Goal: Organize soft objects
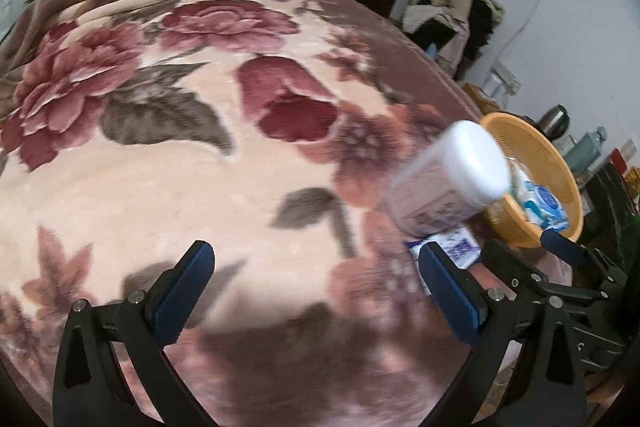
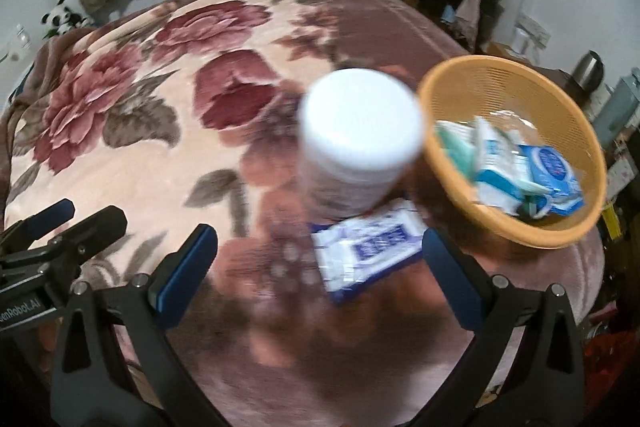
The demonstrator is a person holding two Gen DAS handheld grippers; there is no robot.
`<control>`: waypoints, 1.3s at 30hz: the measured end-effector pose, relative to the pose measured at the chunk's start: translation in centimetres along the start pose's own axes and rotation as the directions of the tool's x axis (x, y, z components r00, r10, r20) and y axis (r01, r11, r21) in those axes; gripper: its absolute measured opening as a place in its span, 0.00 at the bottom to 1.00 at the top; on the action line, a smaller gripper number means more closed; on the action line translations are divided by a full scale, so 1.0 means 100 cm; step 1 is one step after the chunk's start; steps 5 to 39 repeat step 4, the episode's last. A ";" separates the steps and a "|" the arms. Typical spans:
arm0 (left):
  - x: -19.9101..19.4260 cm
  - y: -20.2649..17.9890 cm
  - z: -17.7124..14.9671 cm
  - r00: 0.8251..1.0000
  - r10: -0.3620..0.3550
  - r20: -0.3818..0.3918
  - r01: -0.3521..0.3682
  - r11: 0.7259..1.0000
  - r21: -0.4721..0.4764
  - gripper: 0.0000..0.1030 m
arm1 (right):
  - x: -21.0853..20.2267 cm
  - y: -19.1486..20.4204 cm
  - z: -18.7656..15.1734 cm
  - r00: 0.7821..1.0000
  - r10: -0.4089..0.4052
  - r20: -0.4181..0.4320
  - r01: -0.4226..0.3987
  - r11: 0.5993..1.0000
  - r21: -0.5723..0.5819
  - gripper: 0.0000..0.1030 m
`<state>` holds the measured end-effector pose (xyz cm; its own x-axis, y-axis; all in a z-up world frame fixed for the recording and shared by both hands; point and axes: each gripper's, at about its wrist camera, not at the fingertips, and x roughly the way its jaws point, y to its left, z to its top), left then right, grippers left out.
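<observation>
One white-lidded tub (image 2: pixel 360 143) and one flat wipes pack (image 2: pixel 370 247) beside one orange basket (image 2: pixel 508 227); several packets (image 2: pixel 516 167) inside the basket.

The left gripper (image 1: pixel 316 285) is wide open over the flowery bed (image 1: pixel 160 147). A white tub (image 1: pixel 448 175) stands beside the orange basket (image 1: pixel 516 223).

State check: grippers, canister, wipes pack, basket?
left gripper: open, empty, over the blanket
right gripper: open, empty, fingers either side of the wipes pack
white-lidded canister: lid on, blurred; upright or tilted unclear
wipes pack: lying flat on the blanket, outside the basket
orange basket: partly filled with blue-and-white packs
</observation>
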<state>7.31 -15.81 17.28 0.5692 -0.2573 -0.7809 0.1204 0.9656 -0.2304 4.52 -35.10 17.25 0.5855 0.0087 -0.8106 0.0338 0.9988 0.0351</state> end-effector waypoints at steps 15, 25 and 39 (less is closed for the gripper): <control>-0.011 0.044 -0.005 0.999 0.048 0.018 -0.047 0.998 -0.030 0.99 | 0.011 0.034 -0.004 0.999 0.033 -0.014 -0.034 0.999 -0.036 1.00; -0.011 0.044 -0.005 0.999 0.048 0.018 -0.047 0.998 -0.030 0.99 | 0.011 0.034 -0.004 0.999 0.033 -0.014 -0.034 0.999 -0.036 1.00; -0.011 0.044 -0.005 0.999 0.048 0.018 -0.047 0.998 -0.030 0.99 | 0.011 0.034 -0.004 0.999 0.033 -0.014 -0.034 0.999 -0.036 1.00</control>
